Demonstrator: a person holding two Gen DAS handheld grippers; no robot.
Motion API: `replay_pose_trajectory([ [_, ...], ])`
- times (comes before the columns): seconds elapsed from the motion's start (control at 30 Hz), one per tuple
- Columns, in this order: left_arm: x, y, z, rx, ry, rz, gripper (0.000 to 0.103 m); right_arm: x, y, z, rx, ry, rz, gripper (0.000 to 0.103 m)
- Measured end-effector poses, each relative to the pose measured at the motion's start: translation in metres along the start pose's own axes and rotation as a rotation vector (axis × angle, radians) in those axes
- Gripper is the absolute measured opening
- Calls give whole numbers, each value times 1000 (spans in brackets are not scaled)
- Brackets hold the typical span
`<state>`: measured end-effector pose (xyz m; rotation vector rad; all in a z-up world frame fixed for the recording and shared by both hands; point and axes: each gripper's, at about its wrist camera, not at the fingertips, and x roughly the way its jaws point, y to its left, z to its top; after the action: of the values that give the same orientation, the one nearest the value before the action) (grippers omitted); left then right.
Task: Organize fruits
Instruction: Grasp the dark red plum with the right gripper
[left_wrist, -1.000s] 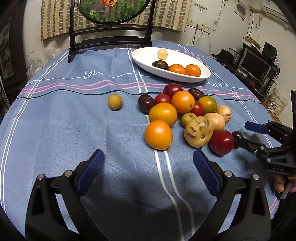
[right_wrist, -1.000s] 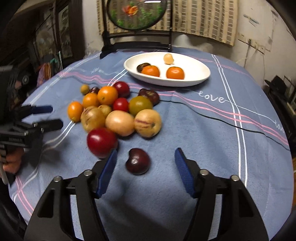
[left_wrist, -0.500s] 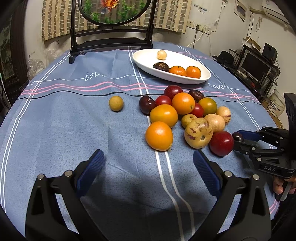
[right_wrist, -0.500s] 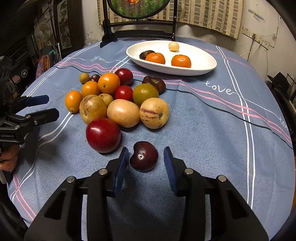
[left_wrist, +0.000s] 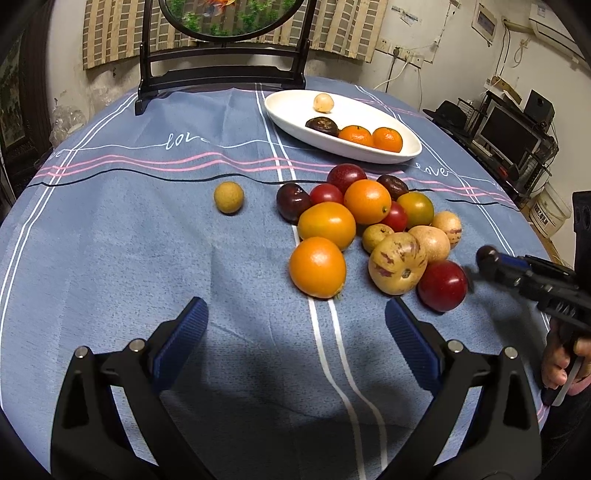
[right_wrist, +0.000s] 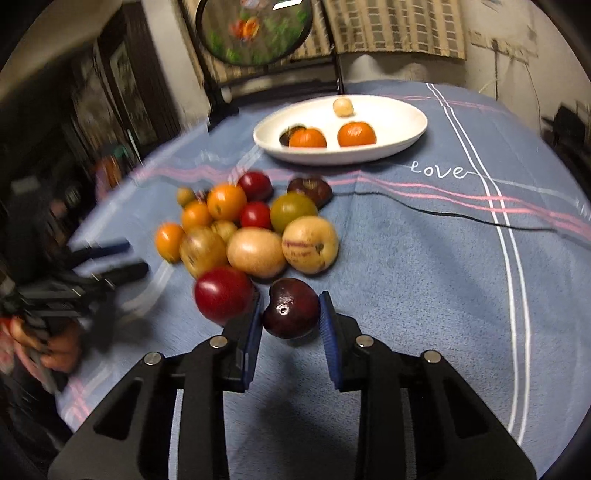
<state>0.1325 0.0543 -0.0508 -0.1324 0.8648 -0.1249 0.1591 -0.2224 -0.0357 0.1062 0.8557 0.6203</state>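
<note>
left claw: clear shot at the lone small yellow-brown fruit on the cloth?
Probably yes. The left claw is open and empty, and the small fruit sits apart from the pile, ahead and to its left, with only bare tablecloth between. The nearest orange lies off that line.

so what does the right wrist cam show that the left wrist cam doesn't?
Right wrist only: the right gripper shut on the dark plum, blue pads on both its sides; its jaws have just been closing.

Left wrist only: the left gripper head-on, open over bare cloth, and the lone small tan fruit clear of the pile. The plum is mostly hidden behind the right gripper's fingers there.

Both: the white dish holding two oranges, a dark fruit and a pale round one, the fruit pile, and the red plum at its near edge.
</note>
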Motion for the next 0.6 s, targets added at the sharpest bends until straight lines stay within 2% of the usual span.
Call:
replay_pose_trajectory([
  [0.1, 3, -1, 2, 3, 8, -8, 98, -5, -9, 0, 56, -25, 9, 31],
  [0.33, 5, -9, 7, 36, -11, 6, 97, -8, -10, 1, 59, -38, 10, 31],
  [0.4, 5, -10, 10, 50, -21, 26, 90, -7, -11, 0, 64, -36, 12, 31],
  [0.47, 7, -11, 12, 66, -18, 32, 76, -7, -12, -1, 69, -31, 14, 31],
  [0.53, 10, -13, 13, 82, -7, 28, 69, -7, -13, -1, 72, -30, 16, 31],
  [0.6, 13, -13, 14, 87, 6, 20, 68, -8, -12, -2, 71, -30, 15, 31],
])
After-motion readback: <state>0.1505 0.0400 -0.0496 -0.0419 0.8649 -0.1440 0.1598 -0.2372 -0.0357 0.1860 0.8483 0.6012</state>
